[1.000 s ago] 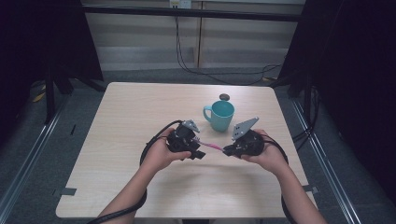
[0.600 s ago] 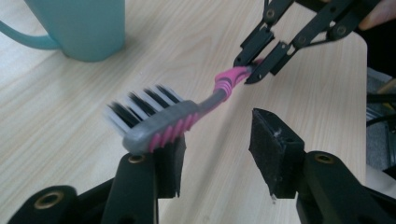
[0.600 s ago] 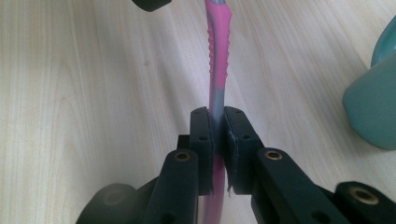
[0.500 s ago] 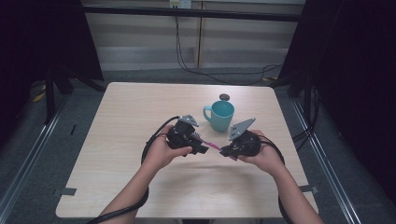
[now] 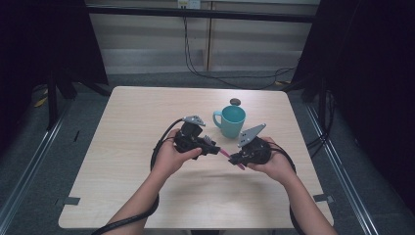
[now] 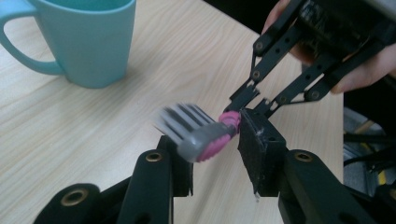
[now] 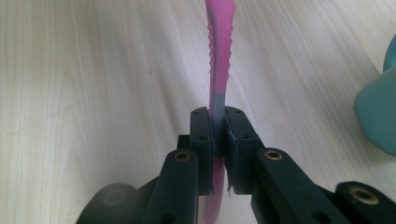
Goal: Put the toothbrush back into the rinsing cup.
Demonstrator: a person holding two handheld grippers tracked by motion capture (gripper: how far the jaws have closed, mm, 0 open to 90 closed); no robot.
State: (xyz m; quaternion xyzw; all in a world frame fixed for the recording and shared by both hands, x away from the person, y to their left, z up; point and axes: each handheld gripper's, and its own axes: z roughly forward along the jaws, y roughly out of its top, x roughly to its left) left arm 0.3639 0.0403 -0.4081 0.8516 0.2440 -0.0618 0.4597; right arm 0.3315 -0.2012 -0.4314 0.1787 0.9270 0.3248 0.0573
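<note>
Step in hand, judged: handover of the toothbrush (image 6: 203, 135) between tongs. Right gripper (image 7: 218, 135) is clamped on the pink handle. Bristle head sits between the parted jaws of the left gripper (image 6: 215, 151), not pinched. Teal mug (image 5: 232, 120) stands just beyond both. Next move likely needs the left jaws closing before the right lets go.

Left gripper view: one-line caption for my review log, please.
Toothbrush head sits between the open left gripper, right gripper clamping its neck, teal mug behind.
</note>
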